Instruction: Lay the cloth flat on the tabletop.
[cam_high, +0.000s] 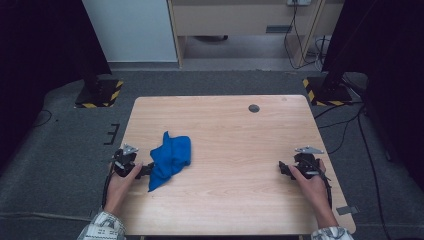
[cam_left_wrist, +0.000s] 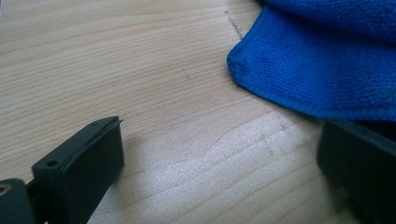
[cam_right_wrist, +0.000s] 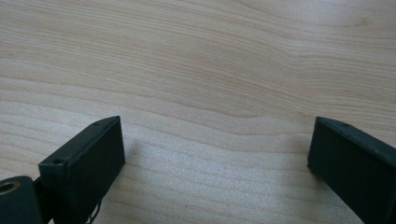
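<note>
A crumpled blue cloth (cam_high: 170, 158) lies on the left half of the wooden table (cam_high: 235, 145). My left gripper (cam_high: 142, 170) rests low at the table's left edge, right beside the cloth's near end, with its jaws wide apart. In the left gripper view a rounded corner of the blue cloth (cam_left_wrist: 317, 70) lies just ahead of the right jaw, and bare wood fills the space inside the left gripper (cam_left_wrist: 219, 144). My right gripper (cam_high: 286, 169) sits near the table's right edge, far from the cloth. The right gripper (cam_right_wrist: 217, 140) stands open over bare wood.
A small dark round cap (cam_high: 254, 108) is set in the table's far side. Around the table lies grey floor with two stand bases marked in yellow and black (cam_high: 100, 93) (cam_high: 325, 91) and trailing cables at the right.
</note>
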